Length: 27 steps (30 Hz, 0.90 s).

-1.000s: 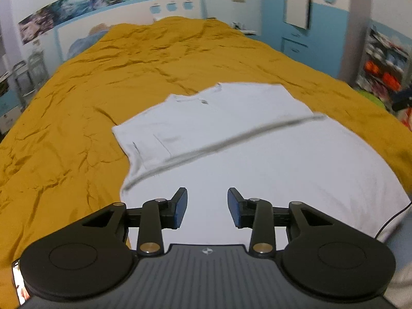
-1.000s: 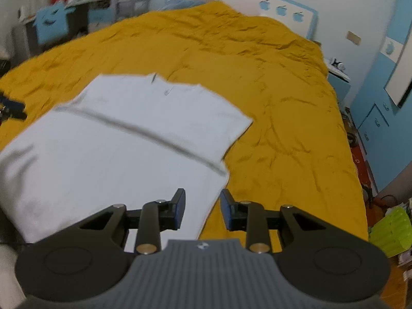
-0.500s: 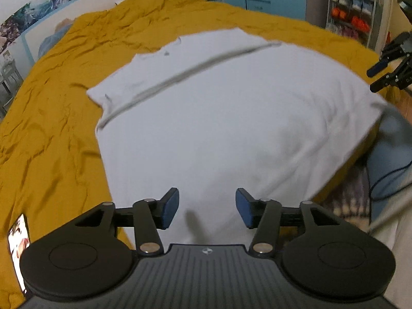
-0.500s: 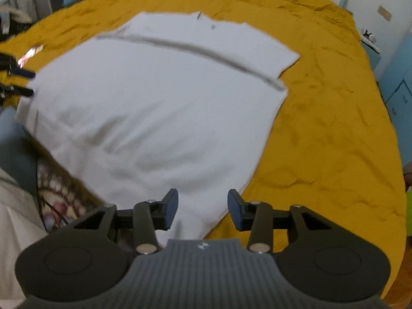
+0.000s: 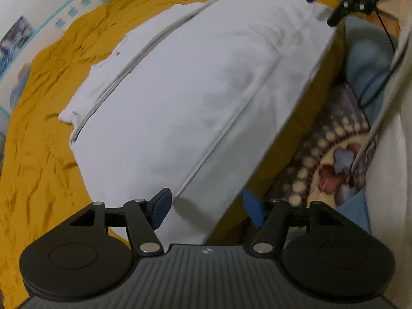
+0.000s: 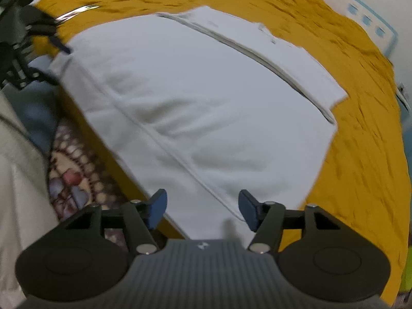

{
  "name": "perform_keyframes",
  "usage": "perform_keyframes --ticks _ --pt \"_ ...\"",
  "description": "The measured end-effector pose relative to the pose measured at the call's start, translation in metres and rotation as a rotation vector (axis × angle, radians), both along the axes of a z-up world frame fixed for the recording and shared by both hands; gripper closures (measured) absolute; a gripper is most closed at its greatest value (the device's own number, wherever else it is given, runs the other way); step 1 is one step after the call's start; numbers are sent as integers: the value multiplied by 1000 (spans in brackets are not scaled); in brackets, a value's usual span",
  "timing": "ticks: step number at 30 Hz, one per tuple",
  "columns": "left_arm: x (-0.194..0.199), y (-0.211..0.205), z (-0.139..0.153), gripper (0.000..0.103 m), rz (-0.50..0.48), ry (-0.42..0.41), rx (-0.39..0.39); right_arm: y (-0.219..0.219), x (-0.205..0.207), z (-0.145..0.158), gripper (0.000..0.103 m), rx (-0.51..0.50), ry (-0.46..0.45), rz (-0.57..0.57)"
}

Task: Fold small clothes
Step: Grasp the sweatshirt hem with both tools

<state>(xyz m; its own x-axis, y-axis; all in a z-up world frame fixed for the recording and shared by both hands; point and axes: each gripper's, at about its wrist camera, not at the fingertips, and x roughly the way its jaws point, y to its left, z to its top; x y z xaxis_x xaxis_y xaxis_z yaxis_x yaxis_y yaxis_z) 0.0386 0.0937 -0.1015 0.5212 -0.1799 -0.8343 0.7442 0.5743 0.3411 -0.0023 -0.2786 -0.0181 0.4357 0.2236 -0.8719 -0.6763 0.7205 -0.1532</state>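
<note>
A white T-shirt (image 5: 195,97) lies spread on the mustard-yellow bedspread (image 5: 38,159) of the bed, its upper part folded over so a straight edge crosses it, its hem reaching the bed's near edge. The left gripper (image 5: 206,206) hangs over the hem's corner, fingers (image 5: 161,206) wide apart and holding nothing. The right gripper (image 6: 202,209) sits over the opposite hem corner, fingers (image 6: 248,211) likewise spread and empty. A patterned rug (image 5: 332,159) shows below the bed edge.
</note>
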Motion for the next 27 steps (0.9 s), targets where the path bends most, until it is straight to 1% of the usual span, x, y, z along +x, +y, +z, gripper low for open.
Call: perform_keyframes --ticks 3,4,7,9,11,15,18,20,22,23,24,25,26,27 --pt "-1 -5 -10 28 -22 -7 42 8 -3 -9 42 -49 10 45" --pt "-1 -5 -12 25 -30 -11 50 10 -4 -13 42 -64 13 56" --pt "-3 -8 -16 21 -45 -13 71 12 -4 -23 42 -83 39 79" --pt "-5 -9 -20 21 -61 -28 98 13 -6 -31 42 -103 56 94" --pt "-6 -11 -26 21 -62 -57 138 13 -9 -37 41 -131 57 114" --pt "-8 -20 -43 22 -63 -157 241 12 -10 -51 41 -174 33 146" --pt "-11 -28 -53 22 -69 -193 293 15 -14 -60 41 -227 1 197" --pt "-13 -30 -59 26 -70 -218 317 15 -16 -65 41 -246 -17 215" --pt "-15 -30 -61 42 -68 -241 331 15 -16 -67 43 -244 -32 213" --pt "-16 -30 -60 46 -65 -253 333 14 -16 -68 47 -247 -41 213" --pt "-17 -30 -57 56 -64 -257 331 14 -17 -68 59 -256 -57 212" --pt "-19 -30 -51 69 -66 -263 324 13 -18 -68 71 -266 -75 206" --pt "-21 -30 -45 76 -65 -271 308 11 -17 -64 77 -262 -82 195" --pt "-23 -30 -37 91 -62 -267 283 8 -16 -58 92 -235 -69 182"
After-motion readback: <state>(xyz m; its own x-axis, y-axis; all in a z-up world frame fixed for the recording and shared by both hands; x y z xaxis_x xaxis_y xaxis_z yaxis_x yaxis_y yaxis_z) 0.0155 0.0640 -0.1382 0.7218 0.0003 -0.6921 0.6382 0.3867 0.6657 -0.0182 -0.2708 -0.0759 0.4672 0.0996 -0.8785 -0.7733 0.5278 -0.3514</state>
